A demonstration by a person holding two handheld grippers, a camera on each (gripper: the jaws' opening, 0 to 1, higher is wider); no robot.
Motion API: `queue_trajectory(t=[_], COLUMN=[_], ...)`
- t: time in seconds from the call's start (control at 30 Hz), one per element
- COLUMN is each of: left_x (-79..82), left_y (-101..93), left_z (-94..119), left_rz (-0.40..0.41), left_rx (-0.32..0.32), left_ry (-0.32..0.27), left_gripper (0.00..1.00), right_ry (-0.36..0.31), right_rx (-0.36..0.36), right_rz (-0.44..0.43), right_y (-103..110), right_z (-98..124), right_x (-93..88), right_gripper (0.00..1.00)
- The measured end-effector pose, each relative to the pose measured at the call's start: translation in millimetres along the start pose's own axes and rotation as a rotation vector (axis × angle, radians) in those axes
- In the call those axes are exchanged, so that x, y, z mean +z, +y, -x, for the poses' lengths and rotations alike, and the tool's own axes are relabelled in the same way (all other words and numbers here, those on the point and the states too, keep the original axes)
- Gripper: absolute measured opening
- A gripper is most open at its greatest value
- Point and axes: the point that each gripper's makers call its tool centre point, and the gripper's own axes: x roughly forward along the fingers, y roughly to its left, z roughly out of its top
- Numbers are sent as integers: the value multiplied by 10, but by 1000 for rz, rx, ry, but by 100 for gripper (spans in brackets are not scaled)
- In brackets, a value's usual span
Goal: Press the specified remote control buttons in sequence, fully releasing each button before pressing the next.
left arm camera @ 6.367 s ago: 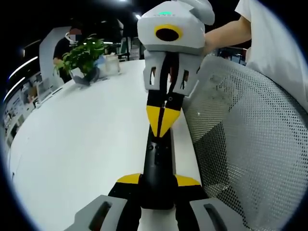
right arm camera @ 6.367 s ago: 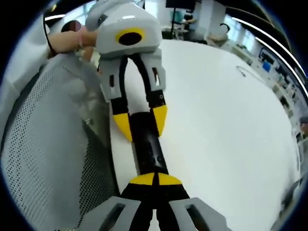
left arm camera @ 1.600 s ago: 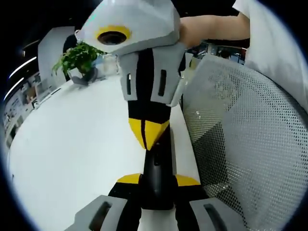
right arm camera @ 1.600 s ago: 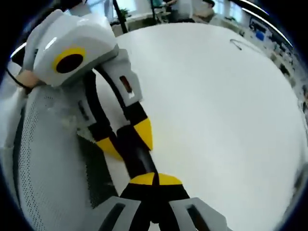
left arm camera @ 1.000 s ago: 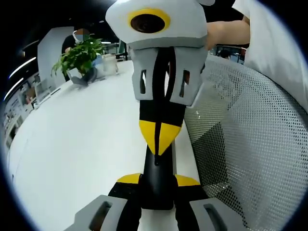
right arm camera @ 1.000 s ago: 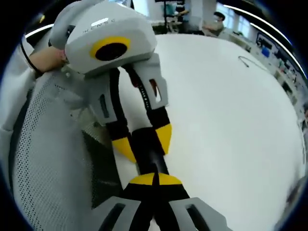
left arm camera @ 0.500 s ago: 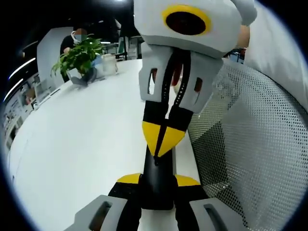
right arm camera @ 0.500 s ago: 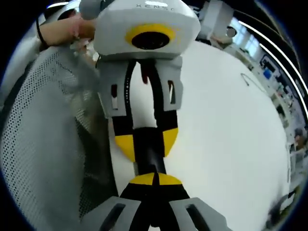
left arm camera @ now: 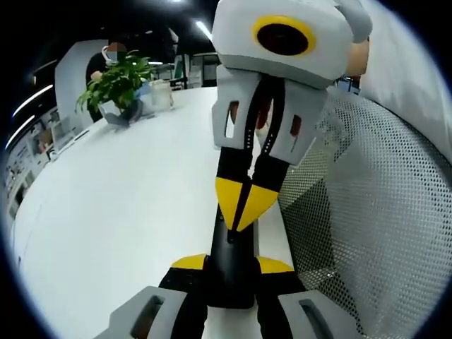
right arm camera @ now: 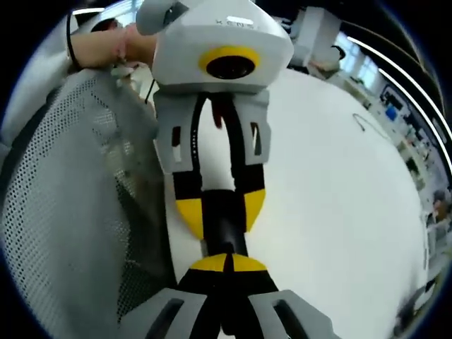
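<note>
A slim black remote control (left arm camera: pixel 232 277) is clamped between the yellow-tipped jaws of my left gripper (left arm camera: pixel 232 265), which is shut on its lower end. My right gripper (left arm camera: pixel 242 212) comes down from above with its yellow tips shut together, and the point rests on the remote's upper face. In the right gripper view, my right gripper (right arm camera: pixel 226 263) has its tips closed against the remote (right arm camera: pixel 224 232), with the left gripper (right arm camera: pixel 221 212) gripping it from the far side. The buttons are too dark to make out.
Both grippers are over the edge of a white table (left arm camera: pixel 120 205). A grey mesh chair back (left arm camera: pixel 367 226) stands close at the right. A potted plant (left arm camera: pixel 119 83) and a seated person (left arm camera: pixel 106 60) are at the far end. A hand (right arm camera: pixel 106 46) holds the left gripper.
The right gripper's body has swung to the right in the left gripper view and now leans differently, while its shut tip has stayed on the remote's upper part. The left gripper's hold is unchanged.
</note>
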Motion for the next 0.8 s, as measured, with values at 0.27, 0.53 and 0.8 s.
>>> queue_trajectory(t=[0.27, 0.53, 0.8], left_x=[-2, 1, 7], left_y=[2, 17, 18], left_z=[-2, 6, 0], left_rz=[15, 13, 16], left_rx=[22, 30, 29], left_ry=[-2, -10, -20], left_gripper=[24, 24, 24], right_ry=[92, -23, -27], right_rx=[-17, -36, -70], right_rz=[57, -44, -2], right_y=[-25, -51, -34], right_z=[-45, -12, -18], right_x=[32, 32, 51], right_gripper=[0, 0, 0])
